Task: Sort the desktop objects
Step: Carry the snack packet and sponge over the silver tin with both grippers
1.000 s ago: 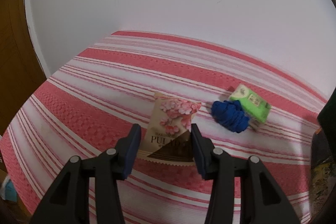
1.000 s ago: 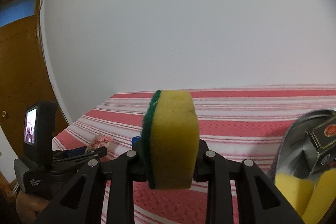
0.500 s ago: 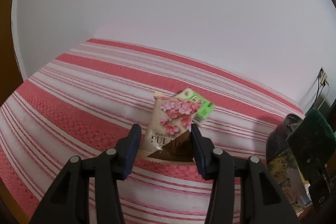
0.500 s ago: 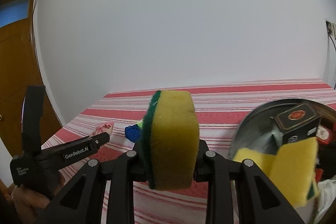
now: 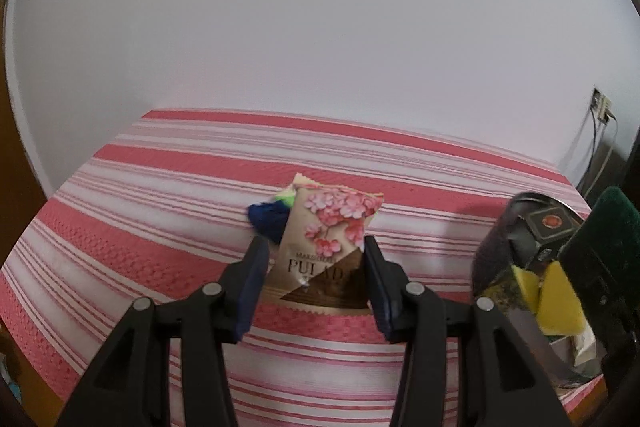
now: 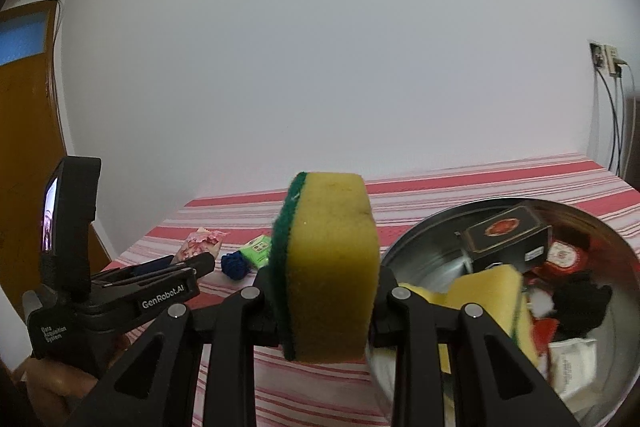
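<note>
On the striped tablecloth [image 5: 140, 227], at your right wrist view's 4 o'clock, sits the steel bowl [image 6: 420, 247]. Your right gripper [image 6: 326, 291] clenches the sponge [image 6: 330, 267] beside it; your left gripper [image 5: 316, 267] grasps the floral packet [image 5: 328, 239] at centre.

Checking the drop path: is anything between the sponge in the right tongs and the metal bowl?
Nothing visible. The sponge sits in the right tongs just left of the metal bowl, whose open top already holds another sponge and a black box.
</note>
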`<state>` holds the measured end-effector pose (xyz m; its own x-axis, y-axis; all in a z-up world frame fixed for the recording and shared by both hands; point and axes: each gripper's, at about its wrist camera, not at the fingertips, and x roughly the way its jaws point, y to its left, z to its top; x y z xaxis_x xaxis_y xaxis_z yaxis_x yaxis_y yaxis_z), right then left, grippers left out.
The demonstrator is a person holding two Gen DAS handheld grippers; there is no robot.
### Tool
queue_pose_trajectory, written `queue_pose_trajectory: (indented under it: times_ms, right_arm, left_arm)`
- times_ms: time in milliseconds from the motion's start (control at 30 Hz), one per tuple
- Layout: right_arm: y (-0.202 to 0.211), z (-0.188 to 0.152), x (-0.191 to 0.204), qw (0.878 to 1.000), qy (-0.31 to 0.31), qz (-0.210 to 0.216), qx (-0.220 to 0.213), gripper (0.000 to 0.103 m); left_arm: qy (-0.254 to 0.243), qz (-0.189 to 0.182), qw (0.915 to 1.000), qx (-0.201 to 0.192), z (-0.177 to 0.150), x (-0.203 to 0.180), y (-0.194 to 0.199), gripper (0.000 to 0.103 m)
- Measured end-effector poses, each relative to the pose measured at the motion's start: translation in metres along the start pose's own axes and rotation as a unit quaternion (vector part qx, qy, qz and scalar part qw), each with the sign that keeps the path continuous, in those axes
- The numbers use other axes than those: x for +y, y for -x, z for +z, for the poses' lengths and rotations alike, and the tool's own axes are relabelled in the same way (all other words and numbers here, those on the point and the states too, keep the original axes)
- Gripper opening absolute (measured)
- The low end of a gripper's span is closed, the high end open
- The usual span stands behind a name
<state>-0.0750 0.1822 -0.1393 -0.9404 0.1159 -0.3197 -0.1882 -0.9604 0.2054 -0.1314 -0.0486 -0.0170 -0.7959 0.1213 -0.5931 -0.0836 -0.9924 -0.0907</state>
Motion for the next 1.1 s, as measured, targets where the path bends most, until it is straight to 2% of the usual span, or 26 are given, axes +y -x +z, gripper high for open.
queue_pose_trajectory:
  times_ms: [533,1100]
  right_arm:
    - [0.031,0.013,-0.053,0.996,-0.025,-0.073,-0.034,0.03]
    - [0.059,0.024,-0.117,0.987,-0.06,-0.147,-0.04,0.03]
  left_arm:
    - [-0.058,-0.045,0.9973,-0.01,0.002,-0.077,0.014,0.047]
    - [-0.104,-0.078,0.9915,-0.004,-0.004,-0.148,0.016,0.047]
